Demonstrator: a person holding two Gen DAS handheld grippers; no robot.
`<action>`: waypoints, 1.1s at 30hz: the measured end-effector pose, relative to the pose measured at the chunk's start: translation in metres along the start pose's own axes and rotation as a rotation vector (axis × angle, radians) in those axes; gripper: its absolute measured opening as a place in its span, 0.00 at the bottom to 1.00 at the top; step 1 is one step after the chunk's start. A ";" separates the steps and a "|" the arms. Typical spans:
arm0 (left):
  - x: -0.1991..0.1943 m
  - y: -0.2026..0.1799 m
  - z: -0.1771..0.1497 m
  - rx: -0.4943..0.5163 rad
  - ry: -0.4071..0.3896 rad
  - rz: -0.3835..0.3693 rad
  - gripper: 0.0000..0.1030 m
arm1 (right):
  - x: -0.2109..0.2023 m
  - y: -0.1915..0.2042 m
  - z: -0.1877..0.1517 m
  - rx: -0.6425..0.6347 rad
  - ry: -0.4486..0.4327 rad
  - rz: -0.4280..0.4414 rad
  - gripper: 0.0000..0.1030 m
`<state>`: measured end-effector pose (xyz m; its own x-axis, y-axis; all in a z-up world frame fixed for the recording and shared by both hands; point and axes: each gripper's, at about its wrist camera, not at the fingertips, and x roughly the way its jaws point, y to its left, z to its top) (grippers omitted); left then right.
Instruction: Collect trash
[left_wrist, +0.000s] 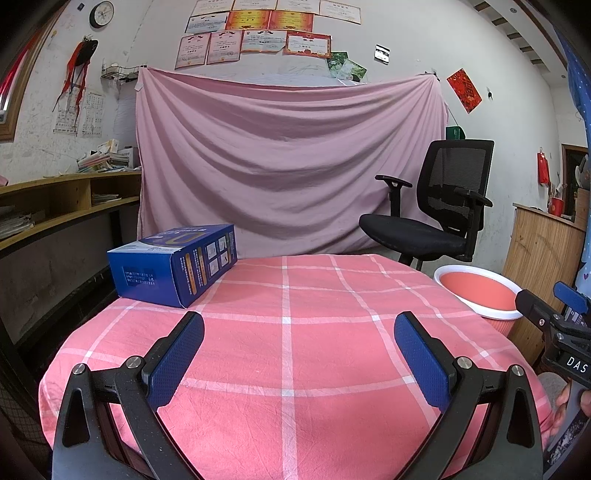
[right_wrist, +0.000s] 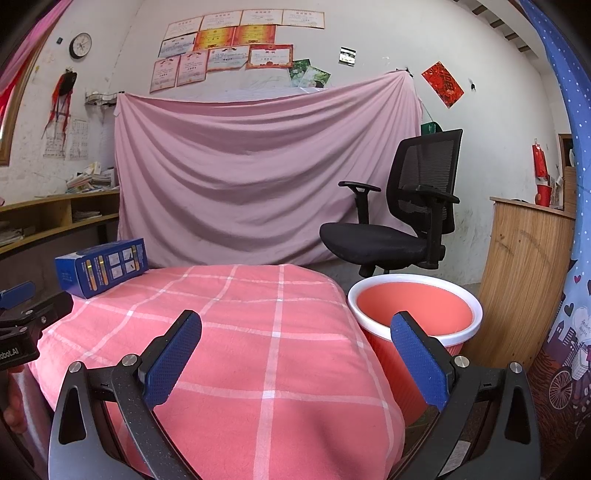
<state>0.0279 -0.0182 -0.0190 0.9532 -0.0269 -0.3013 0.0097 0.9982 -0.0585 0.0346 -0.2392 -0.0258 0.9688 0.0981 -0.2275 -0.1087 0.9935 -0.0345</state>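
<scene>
A blue cardboard box (left_wrist: 173, 264) lies on the far left of the table with the pink checked cloth (left_wrist: 295, 350); it also shows in the right wrist view (right_wrist: 101, 266). A pink bin with a white rim (right_wrist: 415, 314) stands on the floor to the right of the table, also in the left wrist view (left_wrist: 480, 295). My left gripper (left_wrist: 299, 347) is open and empty above the near middle of the table. My right gripper (right_wrist: 295, 347) is open and empty over the table's right edge, beside the bin. The right gripper's body shows at the left view's right edge (left_wrist: 554, 321).
A black office chair (left_wrist: 439, 206) stands behind the table to the right. A pink sheet (left_wrist: 288, 158) hangs on the back wall. Wooden shelves (left_wrist: 55, 206) run along the left. A wooden cabinet (right_wrist: 524, 280) stands right of the bin.
</scene>
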 end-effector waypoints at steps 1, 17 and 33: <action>0.000 0.000 0.000 0.000 0.000 0.000 0.98 | 0.000 0.000 0.000 0.000 0.000 0.000 1.00; 0.001 0.004 -0.001 0.007 0.001 -0.003 0.98 | 0.000 0.000 0.000 0.001 0.002 0.001 1.00; 0.001 0.003 -0.001 0.007 0.001 -0.003 0.98 | 0.001 0.000 -0.001 0.004 0.007 0.003 1.00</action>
<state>0.0283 -0.0149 -0.0204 0.9527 -0.0299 -0.3025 0.0147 0.9985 -0.0526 0.0349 -0.2391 -0.0268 0.9669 0.1006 -0.2346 -0.1107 0.9934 -0.0304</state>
